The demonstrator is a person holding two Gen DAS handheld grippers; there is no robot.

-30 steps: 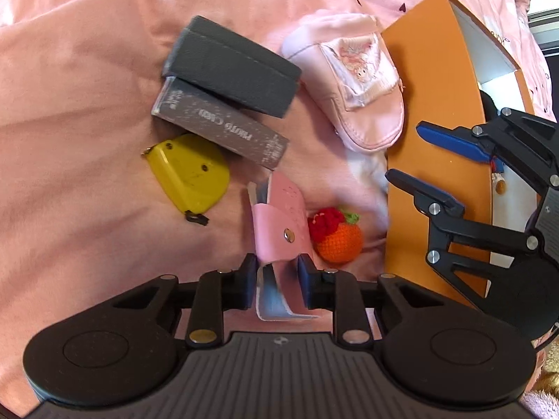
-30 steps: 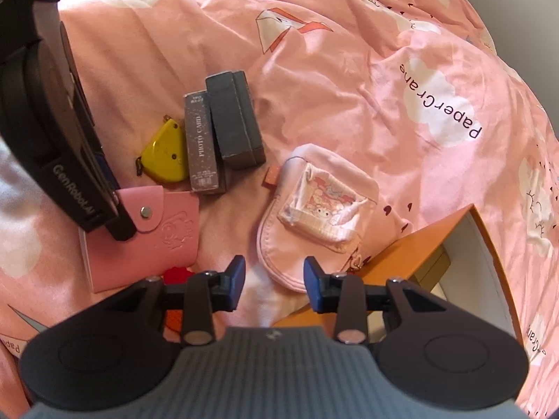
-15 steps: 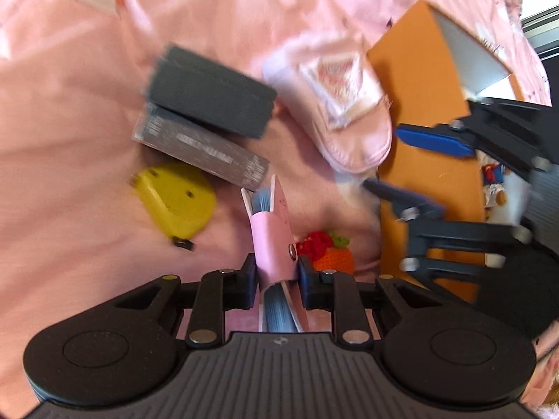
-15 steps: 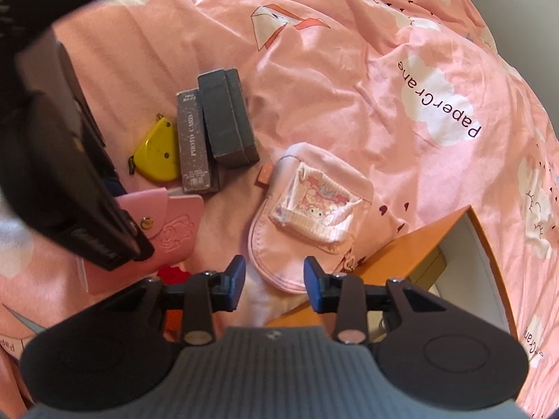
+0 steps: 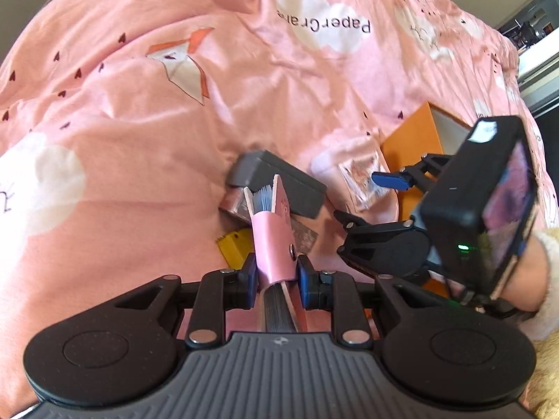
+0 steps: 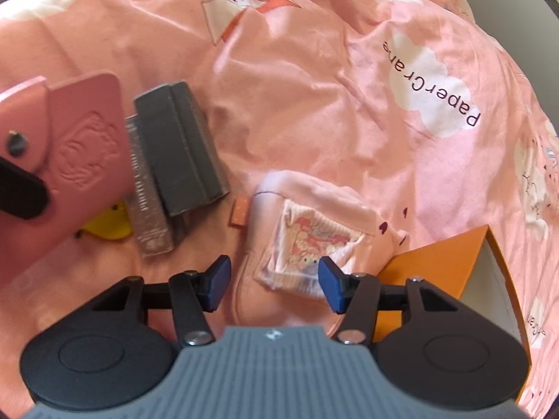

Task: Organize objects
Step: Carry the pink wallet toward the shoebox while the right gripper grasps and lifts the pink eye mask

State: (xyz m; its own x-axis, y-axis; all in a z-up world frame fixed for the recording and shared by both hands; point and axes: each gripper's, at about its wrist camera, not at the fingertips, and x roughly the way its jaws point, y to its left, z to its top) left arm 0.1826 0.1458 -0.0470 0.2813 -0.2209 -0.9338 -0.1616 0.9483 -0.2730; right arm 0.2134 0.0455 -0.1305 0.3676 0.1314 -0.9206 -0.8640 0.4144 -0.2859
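Pink leather card holder (image 5: 276,244) sits clenched between the pads of the left hand-held gripper (image 5: 276,276), raised off the pink bedspread (image 5: 139,104). Right hand-held gripper (image 6: 274,281) is released, its jaws opening above the pink pouch (image 6: 307,230), nothing pressed between them. Beyond lie a dark grey box (image 6: 181,146) overlapping a glittery card box (image 6: 146,209), a yellow tape measure (image 6: 110,227), and the orange box (image 6: 447,265).

In the left wrist view, the pink card holder (image 5: 271,241) hid most of the yellow tape measure (image 5: 234,248) at centre. The orange box (image 6: 450,272) ran behind the gripper body at the lower right of the right wrist view. The glittery box's (image 6: 146,202) lettering blurred unreadable.
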